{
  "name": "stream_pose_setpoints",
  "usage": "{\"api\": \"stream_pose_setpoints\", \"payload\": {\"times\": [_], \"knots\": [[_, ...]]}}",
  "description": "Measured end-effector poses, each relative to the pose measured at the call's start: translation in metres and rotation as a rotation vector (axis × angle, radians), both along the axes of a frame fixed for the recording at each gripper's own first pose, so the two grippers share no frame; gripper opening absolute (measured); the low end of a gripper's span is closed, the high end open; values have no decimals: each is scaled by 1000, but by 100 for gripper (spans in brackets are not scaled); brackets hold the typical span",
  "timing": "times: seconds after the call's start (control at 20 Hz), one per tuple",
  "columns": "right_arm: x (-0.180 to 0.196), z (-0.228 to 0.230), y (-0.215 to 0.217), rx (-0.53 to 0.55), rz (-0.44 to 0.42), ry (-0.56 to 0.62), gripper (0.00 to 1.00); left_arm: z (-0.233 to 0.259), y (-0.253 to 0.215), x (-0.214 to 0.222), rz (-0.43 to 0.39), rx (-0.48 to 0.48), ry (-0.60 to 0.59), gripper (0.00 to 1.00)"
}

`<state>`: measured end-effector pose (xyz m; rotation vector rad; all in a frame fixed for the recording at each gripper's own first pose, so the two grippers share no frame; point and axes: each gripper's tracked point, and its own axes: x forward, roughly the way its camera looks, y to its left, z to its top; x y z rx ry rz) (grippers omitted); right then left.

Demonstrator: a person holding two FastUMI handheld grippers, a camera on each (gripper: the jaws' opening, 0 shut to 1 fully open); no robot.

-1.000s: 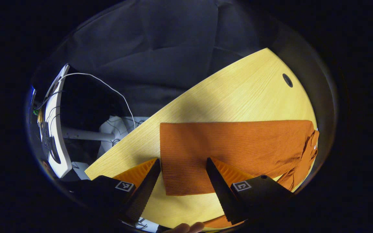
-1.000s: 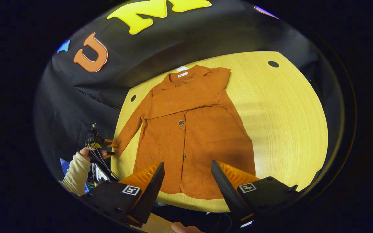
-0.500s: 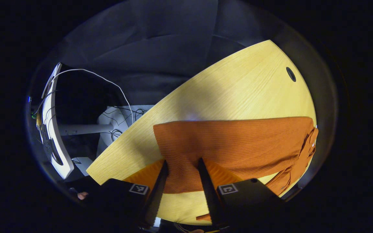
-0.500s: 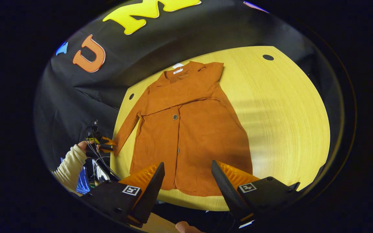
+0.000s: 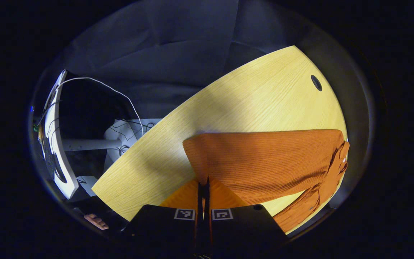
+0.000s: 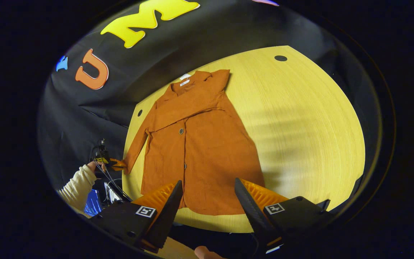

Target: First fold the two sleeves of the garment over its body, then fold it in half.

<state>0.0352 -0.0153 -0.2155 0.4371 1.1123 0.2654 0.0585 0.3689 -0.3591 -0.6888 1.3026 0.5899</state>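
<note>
Pale wooden counter (image 6: 300,118) against the booth's black cloth wall, carrying an orange garment (image 6: 199,144) laid flat, collar toward the wall. One sleeve (image 6: 189,106) already lies folded across the chest; the other sleeve (image 5: 264,158) stretches outward toward the counter's edge. Left tongs (image 5: 203,187) are clenched on this sleeve's cuff, the fabric bunching at the pinch, a grip that suits lifting the sleeve over the body. Seen from the right gripper view, they sit at the cuff, held by a hand in a pale cuffed garment. Right tongs (image 6: 207,196) hover released above the hem, grasping nothing, plausibly waiting for the half-fold.
</note>
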Motion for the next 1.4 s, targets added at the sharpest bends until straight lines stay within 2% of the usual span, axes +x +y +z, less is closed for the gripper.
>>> {"api": "stream_pose_setpoints", "payload": {"times": [0.35, 0.6, 0.95, 1.4], "knots": [[4, 0, -29, 22, -9, 0, 94, 47, -41, 39, -96, 48, -55, 3], [16, 2, -63, 28, -26, -18, 94, 81, -104, 87, -213, 78, -81, 3], [25, -5, -120, 37, -92, -9, 94, 107, -228, 164, -397, 96, -146, 3], [19, -21, -187, 61, -174, 24, 94, 125, -437, 237, -662, 58, -220, 3]]}}
